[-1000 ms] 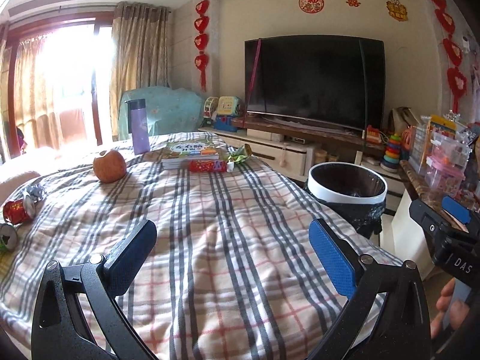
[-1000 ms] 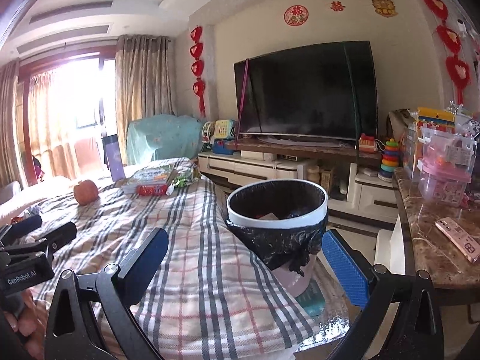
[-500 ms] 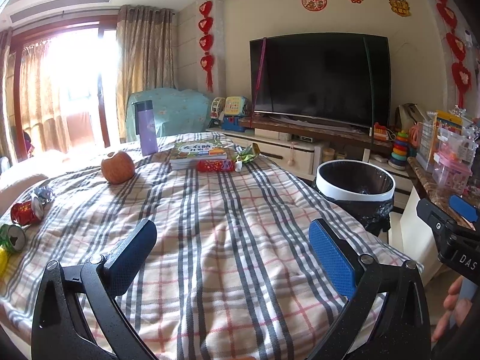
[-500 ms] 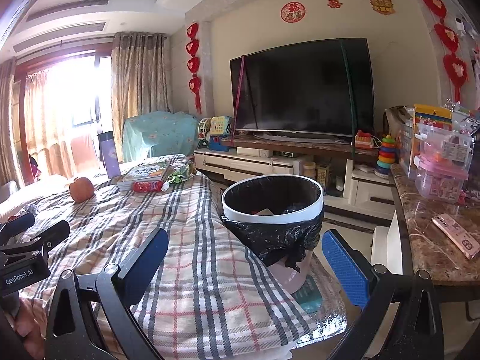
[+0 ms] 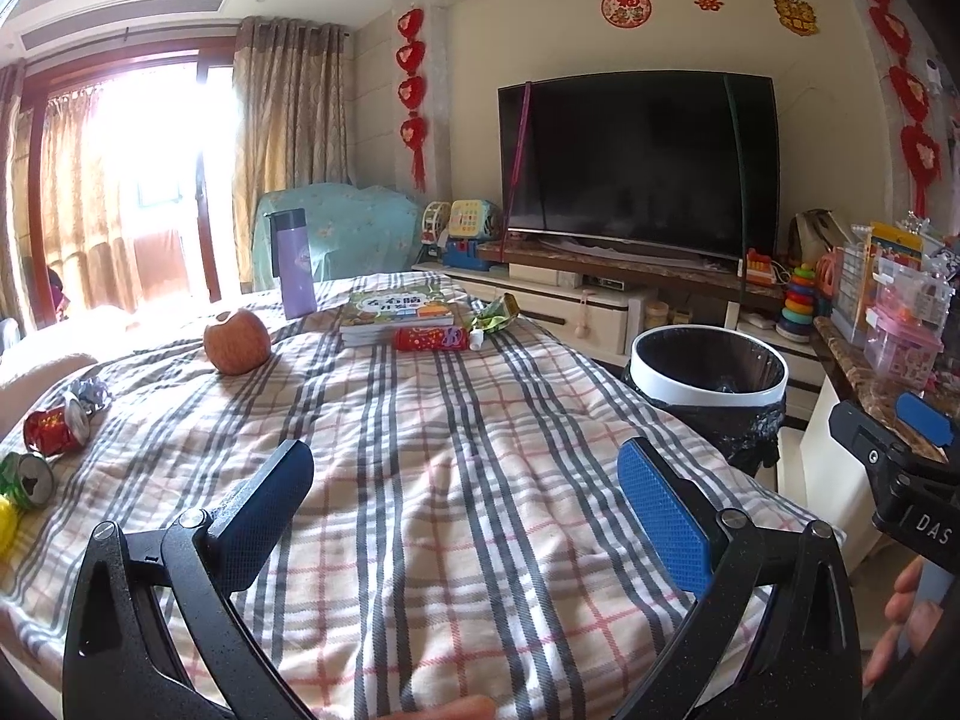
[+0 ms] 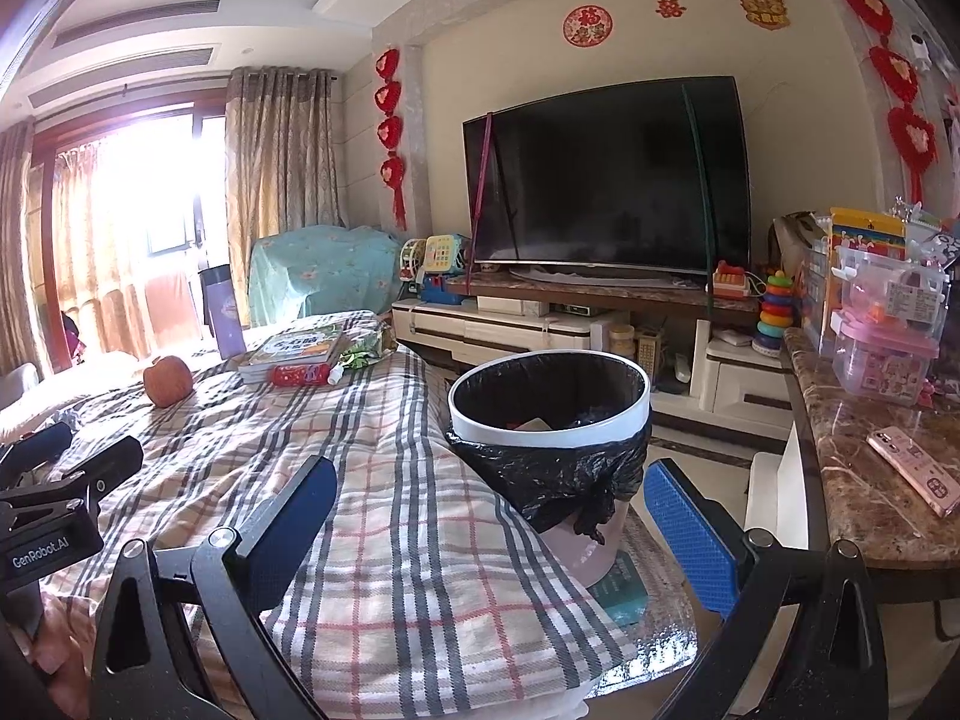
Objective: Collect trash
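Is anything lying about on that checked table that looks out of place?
Yes. At the left edge of the table, a crushed red can, a green can on its side and crumpled foil lie loose. A green wrapper sprawls beside the books.

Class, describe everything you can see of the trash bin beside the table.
The trash bin is round, with a white top rim, a pale pink body and a black plastic liner bunched and hanging below the rim. It stands upright and open on the floor beside the plaid-covered table, before the TV stand. Some scraps lie inside. Nothing grips it.
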